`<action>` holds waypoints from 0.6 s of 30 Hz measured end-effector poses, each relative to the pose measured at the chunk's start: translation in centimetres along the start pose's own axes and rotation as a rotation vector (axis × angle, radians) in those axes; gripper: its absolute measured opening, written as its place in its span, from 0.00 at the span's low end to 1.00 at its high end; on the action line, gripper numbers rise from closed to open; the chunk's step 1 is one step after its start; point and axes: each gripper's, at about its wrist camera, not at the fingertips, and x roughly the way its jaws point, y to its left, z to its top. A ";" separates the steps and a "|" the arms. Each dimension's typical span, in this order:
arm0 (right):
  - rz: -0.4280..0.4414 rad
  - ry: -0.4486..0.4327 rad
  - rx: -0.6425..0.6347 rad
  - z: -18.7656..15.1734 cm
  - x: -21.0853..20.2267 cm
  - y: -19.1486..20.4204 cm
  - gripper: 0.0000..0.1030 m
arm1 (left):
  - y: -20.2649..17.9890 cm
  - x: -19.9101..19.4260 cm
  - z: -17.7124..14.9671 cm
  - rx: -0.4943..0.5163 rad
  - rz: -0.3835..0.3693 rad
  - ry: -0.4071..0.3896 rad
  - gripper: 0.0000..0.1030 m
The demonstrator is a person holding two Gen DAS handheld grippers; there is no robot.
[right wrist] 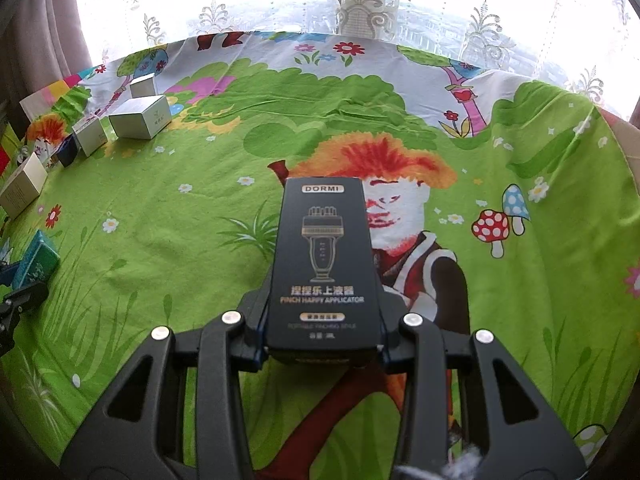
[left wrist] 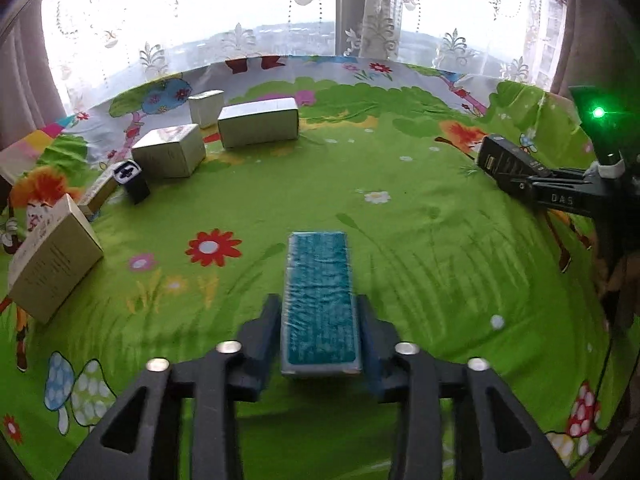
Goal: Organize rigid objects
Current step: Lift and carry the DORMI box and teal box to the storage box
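My left gripper [left wrist: 320, 316] is shut on a long teal box [left wrist: 318, 300] and holds it just above the green cartoon cloth [left wrist: 420, 248]. My right gripper [right wrist: 322, 316] is shut on a black DORMI applicator box [right wrist: 324, 256] over the cloth; this gripper and its black box [left wrist: 504, 160] also show at the right of the left wrist view. The teal box [right wrist: 36, 262] shows at the far left of the right wrist view. Several white boxes [left wrist: 258, 122] and a small dark box [left wrist: 132, 180] stand in a curved row at the back left.
A pale box [left wrist: 56, 264] lies at the left edge of the cloth. Behind the table is a window with lace curtains [left wrist: 360, 8]. The white boxes also show in the right wrist view [right wrist: 140, 122]. The cloth hangs over the table edge at the right.
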 end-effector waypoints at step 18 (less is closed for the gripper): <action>0.002 -0.001 0.009 -0.1 0.0 0.0 0.42 | 1.2 0.9 0.3 -0.062 0.027 0.039 0.83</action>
